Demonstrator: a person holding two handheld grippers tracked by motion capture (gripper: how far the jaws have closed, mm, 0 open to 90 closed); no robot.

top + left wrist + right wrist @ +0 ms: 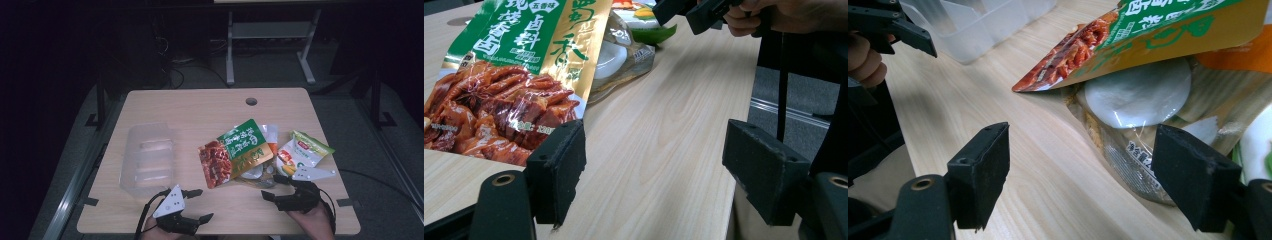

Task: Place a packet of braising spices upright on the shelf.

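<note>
A green, gold and red snack packet (235,150) lies mid-table, partly on top of a clear packet (260,172) holding white round pieces. A green and yellow packet (302,152) lies to their right. My left gripper (202,205) is open near the front edge, just short of the red end of the snack packet (519,75), with bare table between its jaws (659,170). My right gripper (272,187) is open too, facing the clear packet (1138,95) under the snack packet (1148,35). Nothing is held.
An empty clear plastic container (147,157) stands on the left of the wooden table (200,107) and appears again at top left of the right gripper view (983,20). A round cable hole (251,101) is at the far edge. The table's front edge lies close under both hands.
</note>
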